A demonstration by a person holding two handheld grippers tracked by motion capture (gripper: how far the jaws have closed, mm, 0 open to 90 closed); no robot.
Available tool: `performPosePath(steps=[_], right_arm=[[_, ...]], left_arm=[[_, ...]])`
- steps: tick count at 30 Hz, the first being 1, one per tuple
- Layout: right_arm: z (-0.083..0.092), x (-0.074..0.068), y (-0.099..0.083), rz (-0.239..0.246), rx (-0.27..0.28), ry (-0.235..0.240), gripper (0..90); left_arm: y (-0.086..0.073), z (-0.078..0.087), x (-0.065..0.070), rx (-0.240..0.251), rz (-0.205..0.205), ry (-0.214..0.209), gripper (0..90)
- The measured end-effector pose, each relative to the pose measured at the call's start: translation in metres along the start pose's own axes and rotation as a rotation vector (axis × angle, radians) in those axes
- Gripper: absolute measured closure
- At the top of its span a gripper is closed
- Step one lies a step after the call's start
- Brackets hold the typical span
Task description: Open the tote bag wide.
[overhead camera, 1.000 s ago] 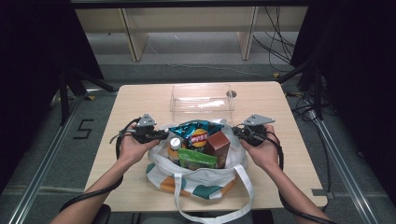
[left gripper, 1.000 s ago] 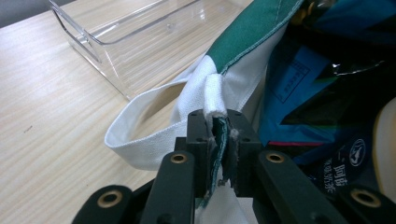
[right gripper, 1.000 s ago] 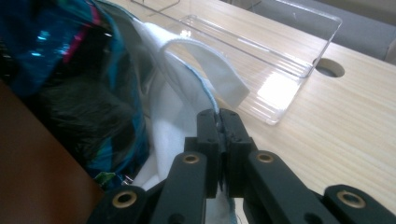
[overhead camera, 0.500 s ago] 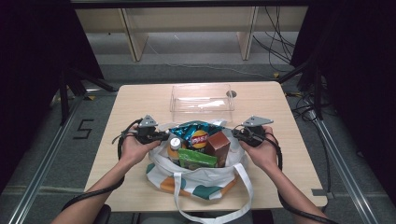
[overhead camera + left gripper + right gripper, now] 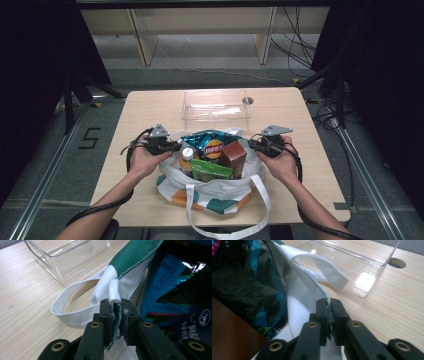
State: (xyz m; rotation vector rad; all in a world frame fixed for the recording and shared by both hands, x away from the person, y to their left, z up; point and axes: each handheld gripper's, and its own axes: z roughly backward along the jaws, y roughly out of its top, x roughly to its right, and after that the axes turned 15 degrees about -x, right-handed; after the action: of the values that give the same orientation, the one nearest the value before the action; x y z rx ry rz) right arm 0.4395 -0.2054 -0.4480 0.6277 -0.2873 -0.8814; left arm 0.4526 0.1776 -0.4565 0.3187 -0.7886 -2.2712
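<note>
On the wooden desk [image 5: 300, 130], the tote bag [image 5: 210, 192] sits at the near middle, stuffed with a chip bag [image 5: 212, 145], brown box [image 5: 234, 157] and bottle [image 5: 187, 155]. The left gripper [image 5: 117, 315] pinches its left rim; the right gripper [image 5: 329, 315], whose jaws have just been easing apart, pinches its right rim. A clear tray [image 5: 216, 107] lies just behind.

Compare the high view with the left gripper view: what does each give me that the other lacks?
High view alone: the whole tote bag mouth held wide, with a brown box, a green packet and a bottle inside, plus the right gripper at the far rim. Left gripper view alone: the left gripper pinching the bag's folded fabric edge, pads pressed on the cloth. Both: the clear plastic bin, the blue chip bag, the wooden table.
</note>
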Motion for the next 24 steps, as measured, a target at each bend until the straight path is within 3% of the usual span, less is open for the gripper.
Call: performPosePath(steps=[1, 3, 4, 5, 6, 7, 8, 9, 10, 15, 16, 21, 24], right_arm=[[0.002, 0.001, 0.0, 0.007, -0.003, 0.002, 82.7], [0.006, -0.001, 0.001, -0.028, 0.021, 0.012, 77.5], [0.007, 0.001, 0.001, -0.013, 0.038, 0.004, 75.9], [0.011, -0.001, 0.002, -0.034, 0.04, 0.011, 73.8], [0.013, 0.002, 0.003, -0.012, 0.065, -0.004, 71.5], [0.016, 0.003, 0.004, -0.018, 0.081, 0.009, 69.9], [0.019, 0.004, 0.005, -0.02, 0.092, -0.004, 68.2], [0.022, 0.005, 0.006, -0.025, 0.107, -0.004, 66.7], [0.024, 0.005, 0.007, -0.038, 0.131, -0.01, 65.7], [0.04, 0.009, 0.011, -0.078, 0.172, -0.017, 64.3], [0.043, 0.012, 0.012, -0.062, 0.185, -0.028, 64.3], [0.051, 0.014, 0.017, -0.08, 0.223, -0.043, 64.2], [0.053, 0.014, 0.019, -0.066, 0.231, -0.048, 64.2]], left_arm=[[0.0, 0.001, 0.001, 0.003, 0.012, -0.002, 77.2], [0.0, 0.006, 0.001, 0.021, 0.006, 0.017, 72.3], [0.0, 0.009, 0.001, 0.03, 0.017, 0.017, 70.8], [0.0, 0.011, 0.002, 0.049, 0.029, 0.022, 68.8], [0.0, 0.014, 0.003, 0.065, 0.038, 0.024, 66.8], [0.0, 0.018, 0.001, 0.056, 0.019, 0.034, 64.5], [0.0, 0.02, 0.001, 0.067, 0.018, 0.042, 62.4], [0.0, 0.023, 0.003, 0.081, 0.043, 0.05, 61.0], [-0.001, 0.028, 0.001, 0.086, 0.031, 0.069, 59.5], [-0.005, 0.038, -0.001, 0.18, 0.076, 0.081, 53.3], [-0.006, 0.04, -0.002, 0.195, 0.081, 0.083, 52.8], [-0.011, 0.048, -0.008, 0.259, 0.14, 0.123, 49.8], [-0.013, 0.051, -0.011, 0.293, 0.144, 0.142, 47.9]])
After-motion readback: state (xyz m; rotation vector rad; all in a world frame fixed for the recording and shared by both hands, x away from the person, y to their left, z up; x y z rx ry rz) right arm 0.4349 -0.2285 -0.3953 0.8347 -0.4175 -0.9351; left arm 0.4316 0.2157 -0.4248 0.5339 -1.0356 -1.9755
